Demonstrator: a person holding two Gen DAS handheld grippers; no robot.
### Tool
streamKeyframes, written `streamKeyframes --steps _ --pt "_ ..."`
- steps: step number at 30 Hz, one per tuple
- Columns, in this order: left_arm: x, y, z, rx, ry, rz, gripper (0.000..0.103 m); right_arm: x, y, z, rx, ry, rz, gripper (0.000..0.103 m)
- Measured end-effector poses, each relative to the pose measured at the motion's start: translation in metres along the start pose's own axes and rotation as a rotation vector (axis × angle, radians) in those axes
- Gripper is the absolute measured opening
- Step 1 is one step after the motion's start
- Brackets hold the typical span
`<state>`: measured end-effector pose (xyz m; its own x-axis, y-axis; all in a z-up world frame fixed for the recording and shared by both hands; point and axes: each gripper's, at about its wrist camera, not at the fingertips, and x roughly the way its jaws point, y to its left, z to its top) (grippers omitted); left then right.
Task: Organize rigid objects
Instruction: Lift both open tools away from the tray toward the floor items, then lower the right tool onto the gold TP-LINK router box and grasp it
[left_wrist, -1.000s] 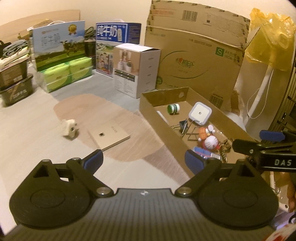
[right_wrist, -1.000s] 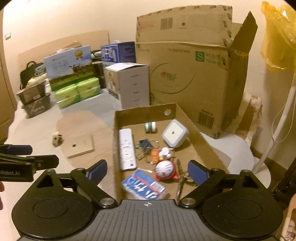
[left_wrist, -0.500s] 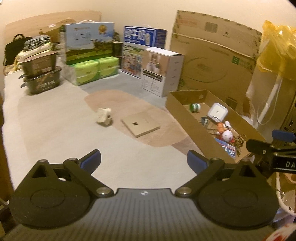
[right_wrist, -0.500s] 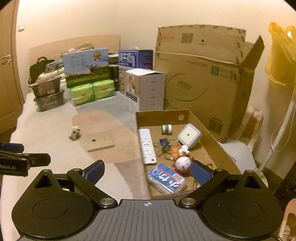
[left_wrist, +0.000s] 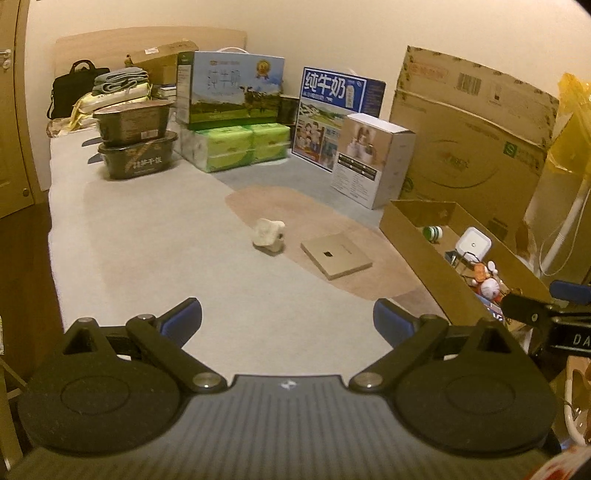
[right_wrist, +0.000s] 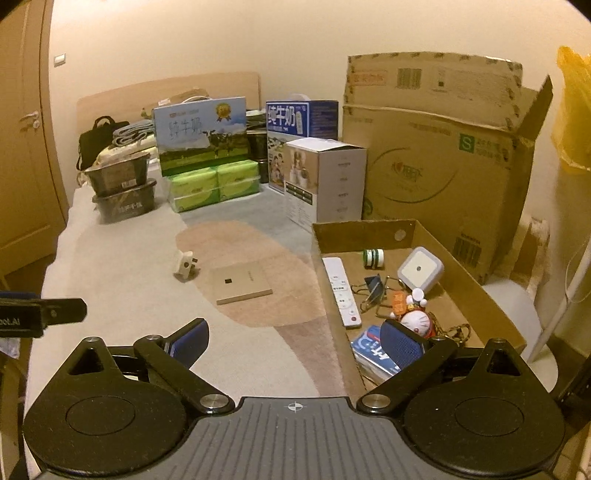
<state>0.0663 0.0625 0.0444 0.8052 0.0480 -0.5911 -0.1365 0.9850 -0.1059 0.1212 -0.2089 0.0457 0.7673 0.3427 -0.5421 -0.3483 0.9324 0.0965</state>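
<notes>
Rigid objects lie in two groups on a bed covered with a pale blanket (left_wrist: 147, 240) that carries a tan oval patch and a grey area. On the tan patch, at about 12 o'clock from the left tool (left_wrist: 287, 320), a white plug adapter (left_wrist: 269, 235) sits just beside a flat beige square panel (left_wrist: 335, 253), the two apart. At 2 o'clock from that tool stands a shallow cardboard tray (right_wrist: 476, 291), open-topped. Inside it the right view shows a white remote (right_wrist: 341, 291) along its 9 o'clock wall, a green-and-white roll (right_wrist: 373, 257) near the far wall, a white square night light (right_wrist: 420, 273), black binder clips (right_wrist: 373, 287), a round cat figurine (right_wrist: 415, 322) and a blue packet (right_wrist: 371, 352).

Both tools hang over the near edge of the bed with nothing between their blue pads; the left tool's fingers are spread wide, and so are those of the right tool (right_wrist: 294, 341).

Along the far side of the bed stand two stacked dark tubs (left_wrist: 135, 144), green tissue packs (left_wrist: 240, 146) under a milk gift box (left_wrist: 231, 92), a blue milk carton box (left_wrist: 338, 110), a white product box (left_wrist: 371, 162) and a large cardboard box (right_wrist: 436, 158). A wooden headboard (right_wrist: 166, 90) meets the cream wall at 12 o'clock; a wooden door (right_wrist: 22, 147) is at 9 o'clock, a yellow plastic bag (right_wrist: 572, 110) at 3 o'clock.
</notes>
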Motion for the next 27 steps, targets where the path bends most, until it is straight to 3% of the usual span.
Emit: streamKeyframes --steps 8,15,27 --pt "0.003 0.012 0.006 -0.007 0.007 -0.029 0.098 0.014 0.017 0.0 -0.025 0.017 0.037 0.098" --pt "0.006 0.015 0.008 0.037 -0.048 0.002 0.098 0.027 0.025 0.004 -0.044 0.032 0.05 0.098" --pt "0.043 0.031 0.018 0.049 0.007 0.033 0.098 0.054 0.03 0.014 -0.05 0.047 0.051 0.098"
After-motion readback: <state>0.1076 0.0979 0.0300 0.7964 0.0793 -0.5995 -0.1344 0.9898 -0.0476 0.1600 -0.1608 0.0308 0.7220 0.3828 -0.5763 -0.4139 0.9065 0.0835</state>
